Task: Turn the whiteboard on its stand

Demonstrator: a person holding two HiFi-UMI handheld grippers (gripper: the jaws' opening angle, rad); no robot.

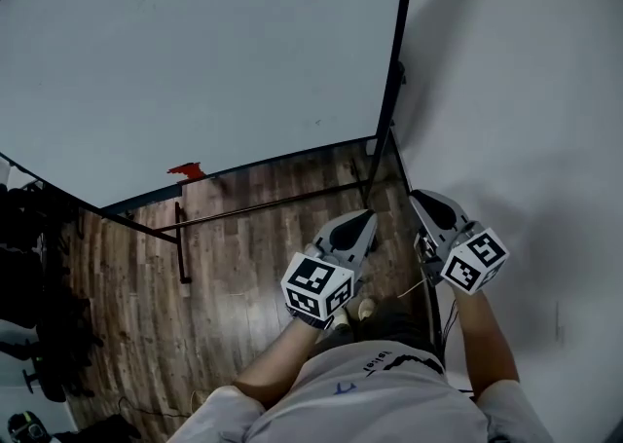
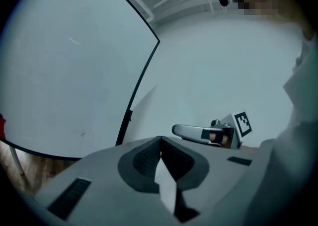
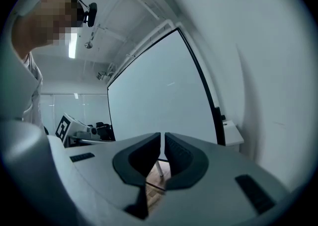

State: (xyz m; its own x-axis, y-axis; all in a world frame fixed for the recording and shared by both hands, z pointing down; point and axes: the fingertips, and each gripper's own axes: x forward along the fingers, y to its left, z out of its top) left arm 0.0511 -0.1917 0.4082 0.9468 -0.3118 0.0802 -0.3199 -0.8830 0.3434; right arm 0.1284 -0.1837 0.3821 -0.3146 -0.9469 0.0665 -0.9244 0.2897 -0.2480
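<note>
Grippers close to body, both pointing fwd toward the board edge. On the left gripper jaws are together, nothing btwn; the right gripper is likewise closed and empty. Whiteboard lies ahead and to the left, untouched. Its black right edge runs upright, btwn the two grippers' lines; neither clearly nearer. Stand sits on wood floor, wall close on right.

No words or numbers can be read. Black-and-white square code markers are shown on the left cube and the right cube. A small dark print is seen on the shirt, too small to be read.
</note>
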